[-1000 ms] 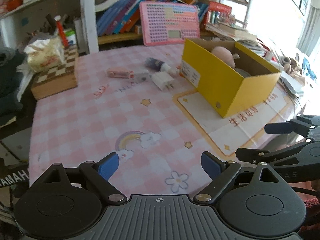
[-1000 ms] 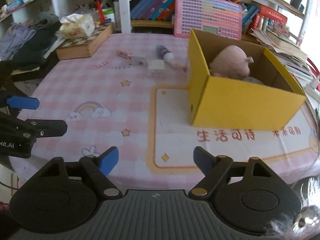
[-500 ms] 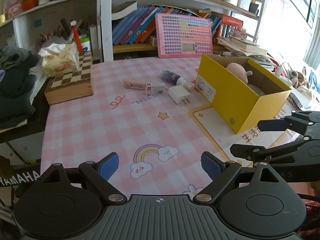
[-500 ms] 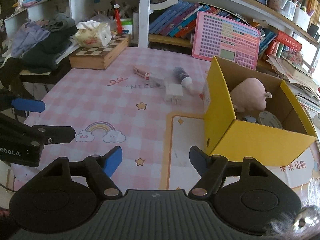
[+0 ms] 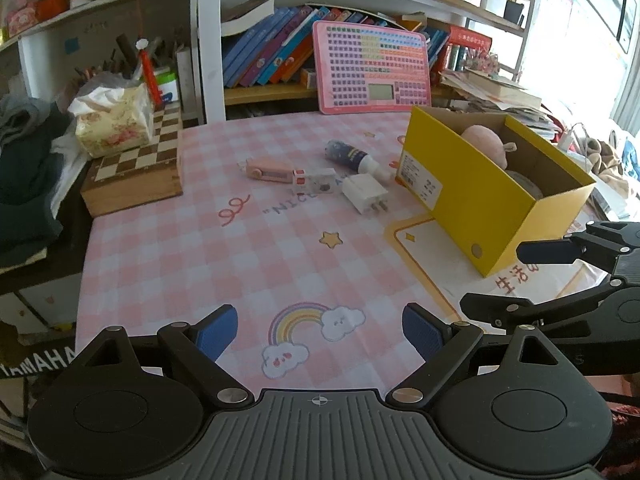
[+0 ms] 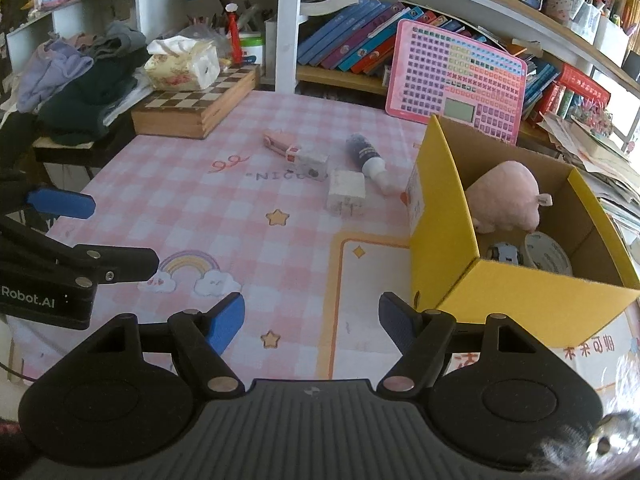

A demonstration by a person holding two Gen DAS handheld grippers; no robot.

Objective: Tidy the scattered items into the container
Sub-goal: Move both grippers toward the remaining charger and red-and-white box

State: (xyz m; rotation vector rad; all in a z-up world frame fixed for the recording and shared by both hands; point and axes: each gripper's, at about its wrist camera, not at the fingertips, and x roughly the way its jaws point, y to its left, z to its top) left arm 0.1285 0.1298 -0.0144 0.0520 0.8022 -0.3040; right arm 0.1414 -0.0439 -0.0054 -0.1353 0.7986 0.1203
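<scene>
The yellow box [image 6: 444, 240] already holds a pink plush [image 6: 504, 196]. Both the left gripper [image 5: 320, 330] and right gripper [image 6: 312, 320] hang wide open, empty, well short of the box. Just left of it lie four strays; the white charger [image 5: 364, 194] is closest, prongs toward the grippers, the right one looking nearer.

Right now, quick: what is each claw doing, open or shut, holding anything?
Left claw: open, holding nothing, above the tablecloth.
Right claw: open, holding nothing, near the yellow box.
</scene>
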